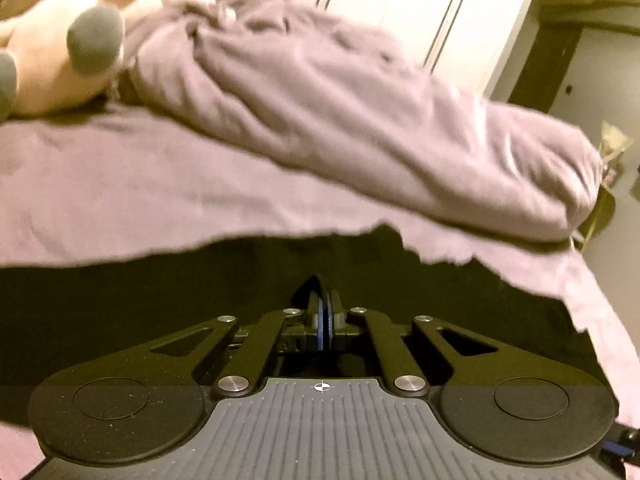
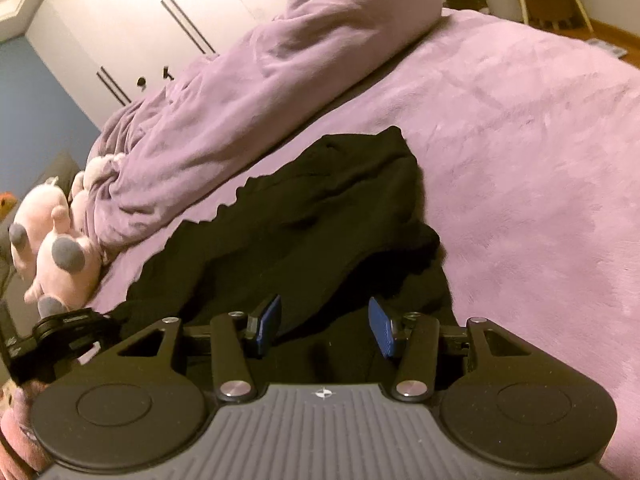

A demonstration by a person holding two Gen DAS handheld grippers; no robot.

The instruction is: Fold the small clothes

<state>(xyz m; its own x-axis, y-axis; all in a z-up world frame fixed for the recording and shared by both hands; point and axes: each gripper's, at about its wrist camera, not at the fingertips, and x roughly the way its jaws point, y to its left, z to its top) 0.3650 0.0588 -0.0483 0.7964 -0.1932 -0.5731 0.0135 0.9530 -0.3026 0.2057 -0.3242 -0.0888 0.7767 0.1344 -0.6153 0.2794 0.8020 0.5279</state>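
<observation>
The left tongs (image 1: 325,312) are sitting clenched, blue pads pressed together above the black garment (image 1: 160,300); whether any fabric is pinched between them cannot be told. The right tongs (image 2: 324,326) are standing released, pads apart, with the same black garment (image 2: 312,216) lying crumpled just beyond and under them on the purple bed (image 2: 540,160). Farther off, a bunched purple blanket (image 2: 240,96) is lying along the bed, and a pink plush toy (image 2: 60,248) is resting at its left end.

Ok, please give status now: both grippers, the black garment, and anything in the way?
Left gripper shut on black garment. Right gripper open above it. Garment rumpled, unfolded. Nothing blocking.
</observation>
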